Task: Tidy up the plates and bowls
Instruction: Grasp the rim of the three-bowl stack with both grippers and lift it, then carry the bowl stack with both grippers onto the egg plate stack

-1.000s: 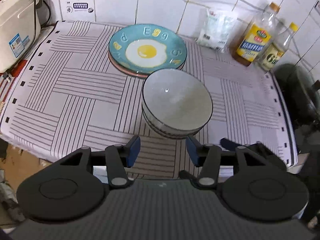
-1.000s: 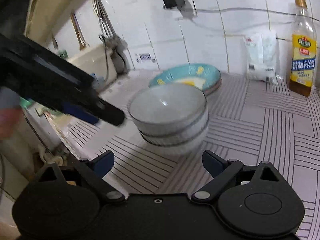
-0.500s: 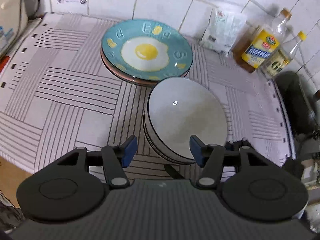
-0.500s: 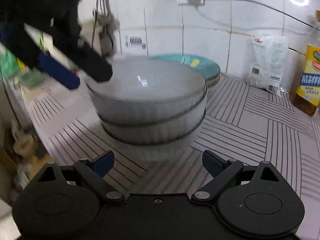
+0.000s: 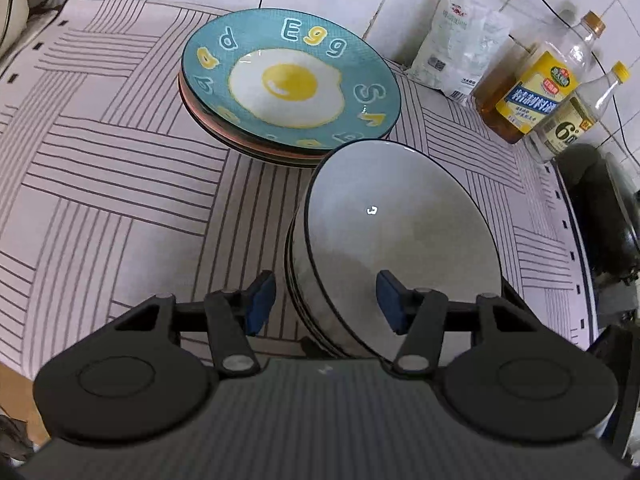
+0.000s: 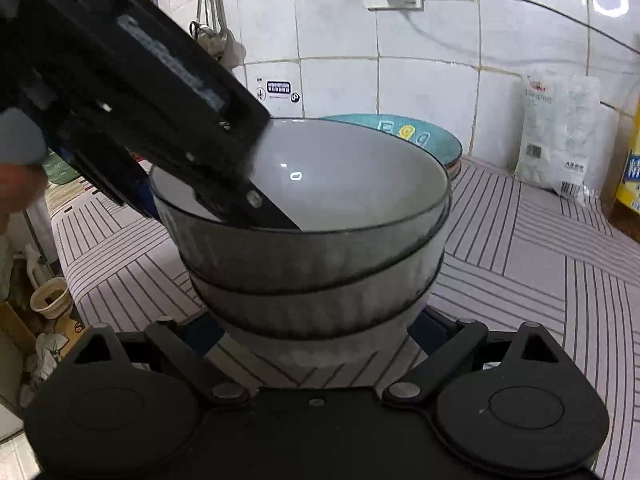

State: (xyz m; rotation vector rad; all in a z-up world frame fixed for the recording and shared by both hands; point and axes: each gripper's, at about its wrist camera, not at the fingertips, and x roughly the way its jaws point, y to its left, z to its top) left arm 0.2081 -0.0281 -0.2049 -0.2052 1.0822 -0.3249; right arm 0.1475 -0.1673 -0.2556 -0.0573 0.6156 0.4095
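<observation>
A stack of grey ribbed bowls (image 5: 400,232) (image 6: 316,252) stands on the striped cloth. Behind it lies a stack of plates (image 5: 288,80) (image 6: 416,136), the top one teal with a fried-egg print. My left gripper (image 5: 326,300) is open and straddles the near rim of the top bowl, one finger inside, one outside. It shows in the right wrist view (image 6: 224,176) reaching into the bowl. My right gripper (image 6: 316,332) is open, its fingers on either side of the stack's base, mostly hidden by the bowls.
A white bag (image 5: 456,52) and two bottles (image 5: 532,84) stand against the tiled wall at the back right. A dark pot (image 5: 600,208) sits at the right edge. A white appliance (image 5: 12,0) is at the far left. The cloth's front edge drops off near me.
Both grippers have moved in on the bowl stack. The left one went from in front of the stack to straddling the top bowl's rim; the right one closed in around the base.
</observation>
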